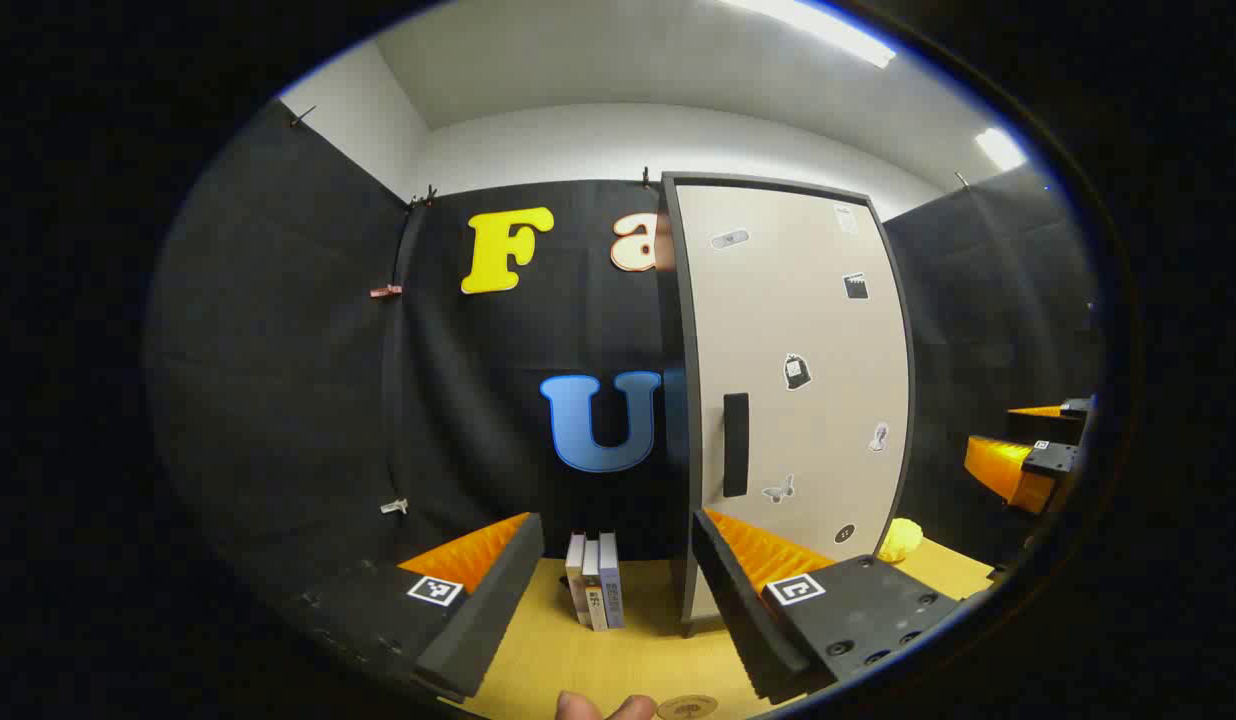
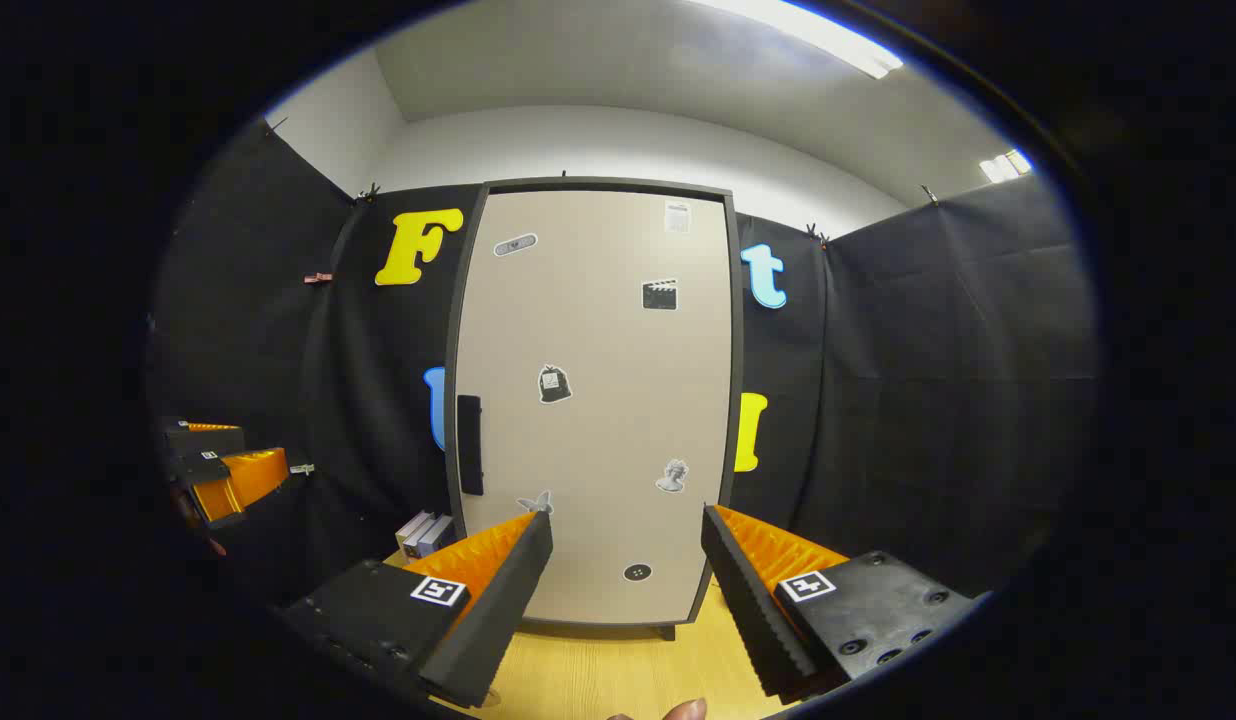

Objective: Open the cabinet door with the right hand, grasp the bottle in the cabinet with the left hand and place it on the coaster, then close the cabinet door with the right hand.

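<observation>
Bright ceiling strip lights (image 1: 818, 28) glaring overhead, dim black walls, sharp focus, fisheye bending at edges

Black cloth (image 2: 928, 380) hangs on all sides of the booth, pinned up with small clips along its top edge. Above the cloth rises a plain white wall (image 2: 598, 140), and above that a pale ceiling (image 1: 618, 60) carrying a long bright light strip (image 1: 818, 28), with a second light (image 1: 1000, 148) off toward the corner. Below the cloth lies a light wood-grain bench (image 1: 618, 650). On the bench, against the cloth, a few slim books (image 1: 594, 592) stand upright.
</observation>
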